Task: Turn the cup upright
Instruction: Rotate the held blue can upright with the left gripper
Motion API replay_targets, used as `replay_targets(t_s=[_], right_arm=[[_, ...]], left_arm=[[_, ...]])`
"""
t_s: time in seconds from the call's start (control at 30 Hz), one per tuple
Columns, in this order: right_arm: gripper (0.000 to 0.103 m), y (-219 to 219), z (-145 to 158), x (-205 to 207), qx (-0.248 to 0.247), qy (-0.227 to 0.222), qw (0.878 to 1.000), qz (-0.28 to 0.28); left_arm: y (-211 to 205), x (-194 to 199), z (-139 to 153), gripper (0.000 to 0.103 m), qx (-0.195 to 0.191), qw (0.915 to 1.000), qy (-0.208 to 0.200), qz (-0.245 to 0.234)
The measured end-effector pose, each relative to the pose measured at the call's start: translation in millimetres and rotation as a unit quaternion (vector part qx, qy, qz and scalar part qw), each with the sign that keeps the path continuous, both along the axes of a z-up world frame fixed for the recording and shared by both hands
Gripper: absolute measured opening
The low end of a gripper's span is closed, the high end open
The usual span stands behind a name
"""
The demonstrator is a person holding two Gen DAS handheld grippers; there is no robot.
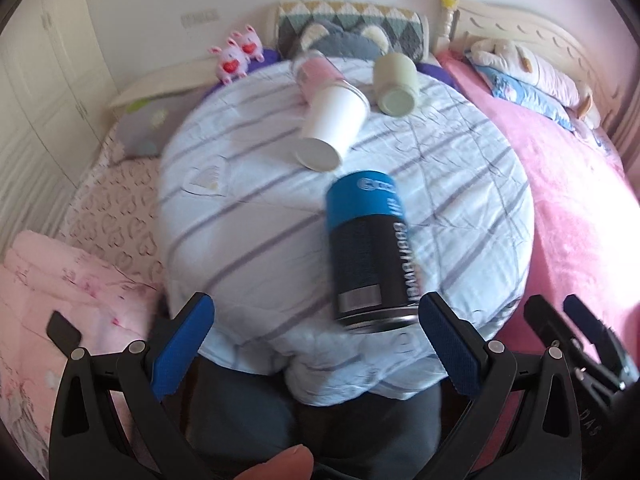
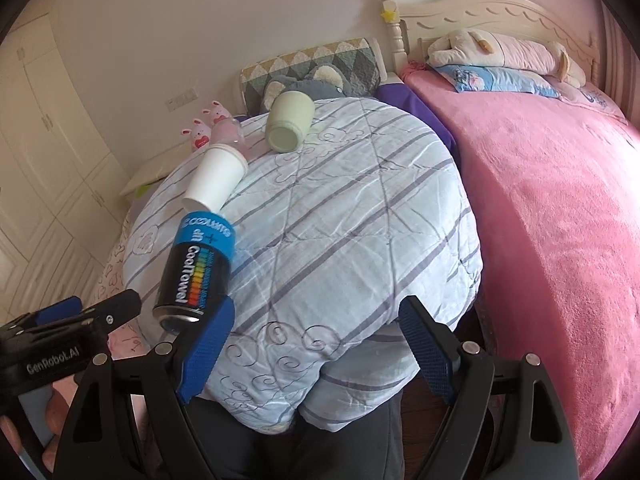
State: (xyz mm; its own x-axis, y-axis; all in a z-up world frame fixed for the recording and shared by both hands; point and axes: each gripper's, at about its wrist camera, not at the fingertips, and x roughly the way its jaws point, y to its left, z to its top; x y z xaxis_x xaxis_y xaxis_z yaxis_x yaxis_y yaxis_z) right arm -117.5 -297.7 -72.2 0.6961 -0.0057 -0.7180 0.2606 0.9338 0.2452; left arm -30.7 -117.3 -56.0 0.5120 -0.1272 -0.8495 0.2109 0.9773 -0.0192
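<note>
- Left gripper [image 1: 312, 344], lower frame: fingers spread wide, holding nothing.
- Right gripper [image 2: 316, 350]: fingers apart, empty.
- White cup [image 1: 330, 128] lies on its side, upper centre on the striped quilt [image 1: 240, 216].
- Black-and-blue can [image 1: 366, 254] lies tipped nearby.
- Green mug [image 1: 396, 82], also on its side, lies beyond.

The right gripper [image 2: 316, 344] is hovering with its blue-padded jaws spread wide over a pale blue striped quilt [image 2: 340, 216]. At ten o'clock from it, a black and blue cylindrical canister [image 2: 196, 268] is lying on its side, just beside the left pad. Further toward eleven o'clock, a white paper cup [image 2: 216, 180] is lying tipped over, with a pale green ceramic mug [image 2: 290, 126] beyond it, also on its side. The left gripper [image 2: 68, 316] is showing at nine o'clock.
</note>
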Motion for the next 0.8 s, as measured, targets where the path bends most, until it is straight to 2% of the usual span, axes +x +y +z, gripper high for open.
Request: replay_targets(t_s=[0.13,0.37,0.5,0.73,0.8], right_arm=[[0.085,-20.3,-5.6,5.3,0.012,0.001,1.000,-0.008],[0.085,-47.6,-17.9,22.4,0.030,0.009,1.000,-0.004],[0.085,-51.1,-25.2,32.3,0.034,0.015,0.999,0.005],[0.085,-51.5,-32.7,46.2,0.044,0.021,0.999,0.015],[0.085,-51.5,-33.4,48.5,0.044,0.021,0.999,0.016]], left_arm=[[-17.6,12.4,-8.0,0.103,-0.018,0.9990,0.042,0.000],[-34.7,37.8,-18.5,0.103,0.006,0.9977,0.058,0.034],[-37.3,54.9,-31.5,0.103,0.019,0.9955,0.081,0.045],[-39.9,74.4,-47.9,0.103,0.007,0.9914,0.123,0.044],[-37.0,79.7,-53.2,0.098,0.000,0.9897,0.134,0.048]])
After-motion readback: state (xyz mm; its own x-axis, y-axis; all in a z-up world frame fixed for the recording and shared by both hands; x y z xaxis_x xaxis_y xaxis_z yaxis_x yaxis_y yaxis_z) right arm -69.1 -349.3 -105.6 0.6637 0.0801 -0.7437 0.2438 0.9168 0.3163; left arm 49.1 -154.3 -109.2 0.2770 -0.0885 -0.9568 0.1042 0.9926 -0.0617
